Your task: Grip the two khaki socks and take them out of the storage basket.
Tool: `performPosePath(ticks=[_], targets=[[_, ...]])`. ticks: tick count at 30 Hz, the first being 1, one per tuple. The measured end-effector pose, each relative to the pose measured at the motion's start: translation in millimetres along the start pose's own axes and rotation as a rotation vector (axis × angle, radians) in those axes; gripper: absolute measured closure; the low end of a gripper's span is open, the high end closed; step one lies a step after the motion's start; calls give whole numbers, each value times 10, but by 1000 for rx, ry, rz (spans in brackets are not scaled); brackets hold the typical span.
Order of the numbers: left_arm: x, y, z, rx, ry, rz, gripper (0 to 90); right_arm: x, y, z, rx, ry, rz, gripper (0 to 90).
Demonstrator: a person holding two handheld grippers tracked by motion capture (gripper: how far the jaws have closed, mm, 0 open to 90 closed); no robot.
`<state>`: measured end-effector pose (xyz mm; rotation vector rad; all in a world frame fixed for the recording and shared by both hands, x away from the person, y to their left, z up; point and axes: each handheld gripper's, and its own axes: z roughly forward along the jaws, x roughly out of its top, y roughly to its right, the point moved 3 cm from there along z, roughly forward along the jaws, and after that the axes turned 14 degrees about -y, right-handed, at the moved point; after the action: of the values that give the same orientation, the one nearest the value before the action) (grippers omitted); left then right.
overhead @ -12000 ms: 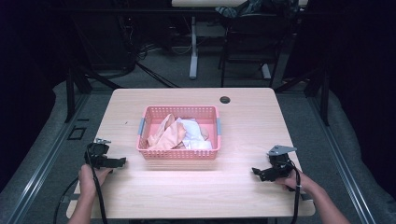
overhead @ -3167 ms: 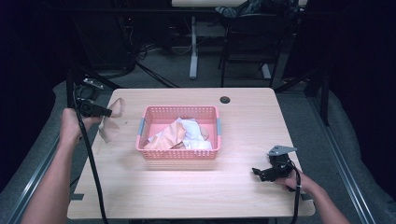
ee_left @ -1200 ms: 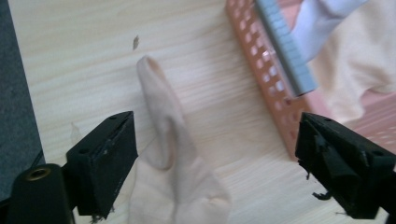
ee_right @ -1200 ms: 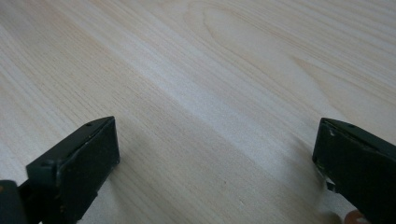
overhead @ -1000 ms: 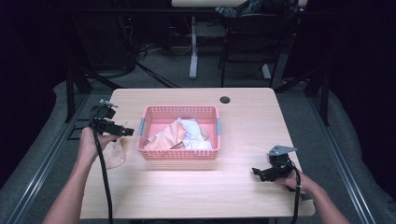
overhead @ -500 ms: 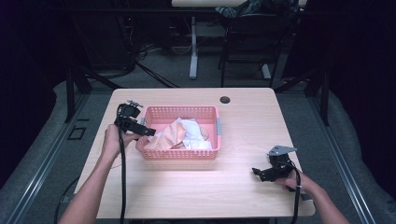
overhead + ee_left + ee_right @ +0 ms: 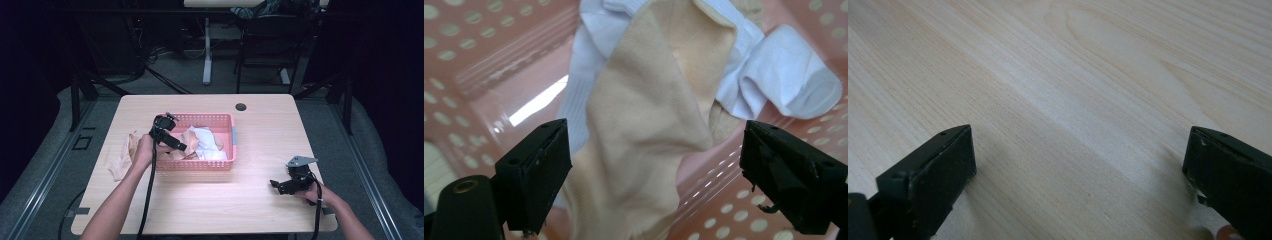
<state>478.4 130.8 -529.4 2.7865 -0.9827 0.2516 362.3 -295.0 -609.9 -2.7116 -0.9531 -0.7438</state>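
A pink plastic basket [image 7: 196,165] stands mid-table and holds beige and white socks. My left gripper [image 7: 181,146] reaches over its left rim, tilted down into it. In the left gripper view the jaws of that gripper [image 7: 654,155] stand wide open on either side of a beige sock [image 7: 649,110], without closing on it. A white sock [image 7: 796,82] lies beyond it on the basket floor [image 7: 484,45]. Another beige sock [image 7: 119,159] lies flat on the table left of the basket. My right gripper [image 7: 274,184] rests open on the wood at the front right.
The wooden table [image 7: 265,135] has a black round grommet [image 7: 241,106] near its far edge. In the right gripper view, bare wood [image 7: 1073,90] lies between the jaws of the right gripper [image 7: 1078,150]. Chairs and desk legs stand on the dark floor behind.
My left gripper carried a beige sock out to the left, left it on the table beside the basket, then moved right over the basket rim. The right gripper stayed still.
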Motion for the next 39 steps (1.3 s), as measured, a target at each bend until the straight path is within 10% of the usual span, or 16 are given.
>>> performPosePath(ticks=[9,21,28,39], targets=[[120,53,233,23,-93,-34,181,0,0,0,1,0,0,0],[202,24,329,58,-166,-49,461,0,1,0,1,0,-1,0],[188,-14,270,48,-145,-45,718,0,1,0,1,0,0,0],[54,-125,-41,52,-70,-47,799,-1,1,0,1,0,-1,0]])
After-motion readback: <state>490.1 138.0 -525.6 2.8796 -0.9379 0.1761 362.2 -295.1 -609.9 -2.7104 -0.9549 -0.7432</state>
